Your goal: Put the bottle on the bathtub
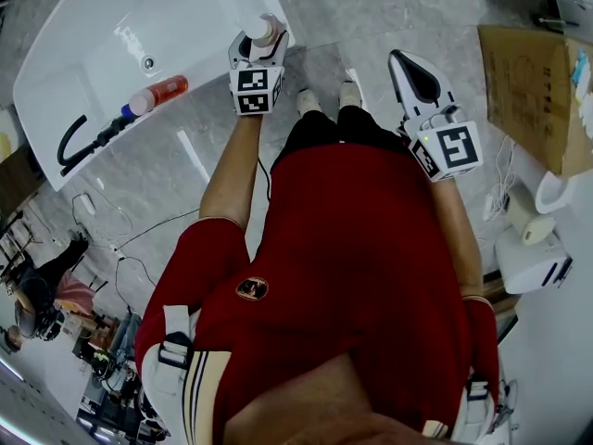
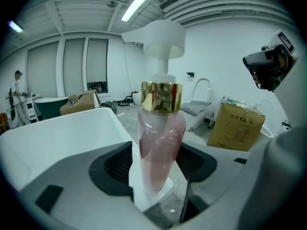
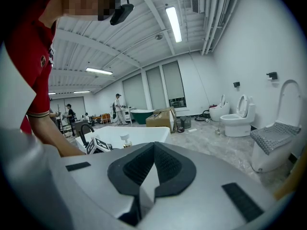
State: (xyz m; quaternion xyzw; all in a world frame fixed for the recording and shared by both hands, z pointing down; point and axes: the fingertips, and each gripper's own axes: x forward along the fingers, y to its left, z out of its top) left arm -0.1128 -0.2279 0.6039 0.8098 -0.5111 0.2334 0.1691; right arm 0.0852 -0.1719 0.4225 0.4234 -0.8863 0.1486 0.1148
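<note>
- Grey marble floor (image 1: 148,184) surrounds one white bathtub (image 1: 65,72); two bottles show.
- Right gripper (image 1: 414,77), well apart from the bathtub: jaws pressed together, nothing between them.
- Left gripper (image 1: 264,40), at the bathtub's corner rim, pinches the upright pink pump bottle (image 2: 158,143); whether its base touches the rim is unclear.
- Orange bottle (image 1: 159,94) lies inside the bathtub, near the black faucet (image 1: 79,146).

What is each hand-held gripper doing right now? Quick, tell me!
Left hand-held gripper: closed on the pink bottle.
Right hand-held gripper: closed, holding nothing.
</note>
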